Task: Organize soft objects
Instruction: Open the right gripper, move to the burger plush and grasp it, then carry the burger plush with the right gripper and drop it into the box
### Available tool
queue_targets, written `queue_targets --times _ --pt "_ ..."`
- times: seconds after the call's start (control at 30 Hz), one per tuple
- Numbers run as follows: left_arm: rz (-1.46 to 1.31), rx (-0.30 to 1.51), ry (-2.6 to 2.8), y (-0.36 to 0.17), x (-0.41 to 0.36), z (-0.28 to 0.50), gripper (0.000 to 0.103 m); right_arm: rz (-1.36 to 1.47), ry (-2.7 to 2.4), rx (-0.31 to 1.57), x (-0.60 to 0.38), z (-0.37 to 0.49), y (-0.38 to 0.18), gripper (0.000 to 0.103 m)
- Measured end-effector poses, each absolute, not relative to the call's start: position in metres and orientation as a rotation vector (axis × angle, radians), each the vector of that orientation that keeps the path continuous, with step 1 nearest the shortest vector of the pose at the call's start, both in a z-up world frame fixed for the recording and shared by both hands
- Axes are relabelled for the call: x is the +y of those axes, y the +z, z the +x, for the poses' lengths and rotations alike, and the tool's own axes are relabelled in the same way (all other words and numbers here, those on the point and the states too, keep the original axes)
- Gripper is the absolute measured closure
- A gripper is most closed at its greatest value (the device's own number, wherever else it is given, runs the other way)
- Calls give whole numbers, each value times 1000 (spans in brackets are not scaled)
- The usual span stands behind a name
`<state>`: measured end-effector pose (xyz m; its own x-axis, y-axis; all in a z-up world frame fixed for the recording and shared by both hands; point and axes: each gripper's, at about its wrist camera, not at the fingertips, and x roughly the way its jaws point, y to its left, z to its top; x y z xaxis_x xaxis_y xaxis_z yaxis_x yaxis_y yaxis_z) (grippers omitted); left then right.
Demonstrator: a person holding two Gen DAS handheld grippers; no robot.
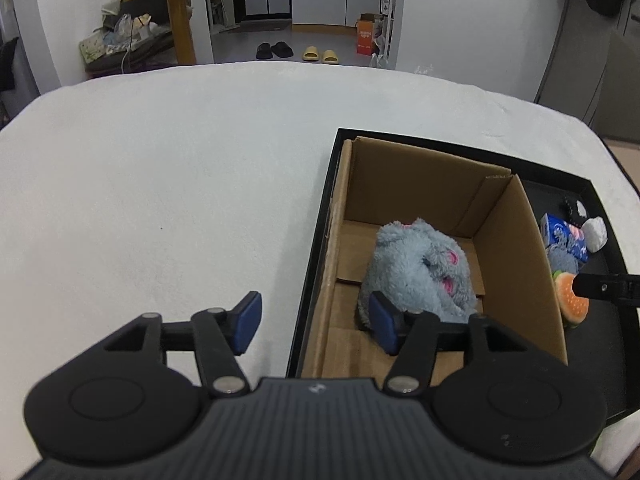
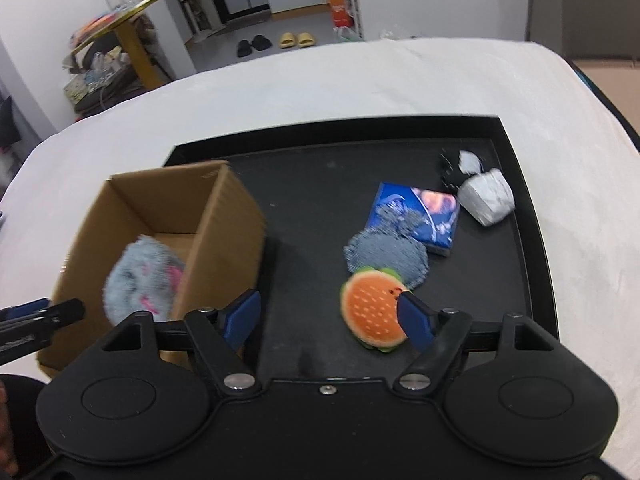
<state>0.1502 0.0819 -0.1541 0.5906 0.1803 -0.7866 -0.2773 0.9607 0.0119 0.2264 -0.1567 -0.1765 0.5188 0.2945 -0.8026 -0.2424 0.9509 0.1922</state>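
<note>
From the left wrist, your left tongs (image 1: 316, 322) gape empty beside the fluffy grey plush toy (image 1: 418, 270) in the brown cardboard box (image 1: 516, 240), so retreating could snag its fur; from the right wrist, your open right tongs (image 2: 330, 318) straddle only part of the round orange burger plush (image 2: 374, 312) on the black tray (image 2: 320, 184), so closing may nudge it aside.

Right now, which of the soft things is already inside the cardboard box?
The fluffy grey plush with pink patches, alone in the cardboard box. The burger toy and grey knitted piece lie outside on the black tray.

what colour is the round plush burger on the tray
The round plush burger is orange with pale speckles and a green edge on the black tray; clearest in the right wrist view.
</note>
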Motion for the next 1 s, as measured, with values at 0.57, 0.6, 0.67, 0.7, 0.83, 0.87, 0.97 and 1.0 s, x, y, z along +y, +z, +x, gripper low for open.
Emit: queue_targets --times 0.57,0.6,0.67,0.7,0.83,0.87,0.97,1.0 --pt "25 934 292 -157 53 161 42 87 261 1027 -173 246 -226 19" --pt "31 933 295 -157 52 161 42 79 257 1025 -173 248 -226 19" --pt "39 932 294 -156 50 161 42 71 251 1034 -175 250 -229 27" --pt "46 932 295 -156 48 161 42 74 253 1042 -176 251 -230 32" --pt "68 932 296 -155 45 160 42 93 267 1071 -180 249 -235 60" --pt "72 931 297 -154 44 159 42 109 266 1068 -183 248 -234 62" --pt "70 928 296 -153 45 158 42 130 274 1061 -185 246 -230 63" --pt "65 925 296 -152 46 158 42 133 277 1061 -185 245 -229 63"
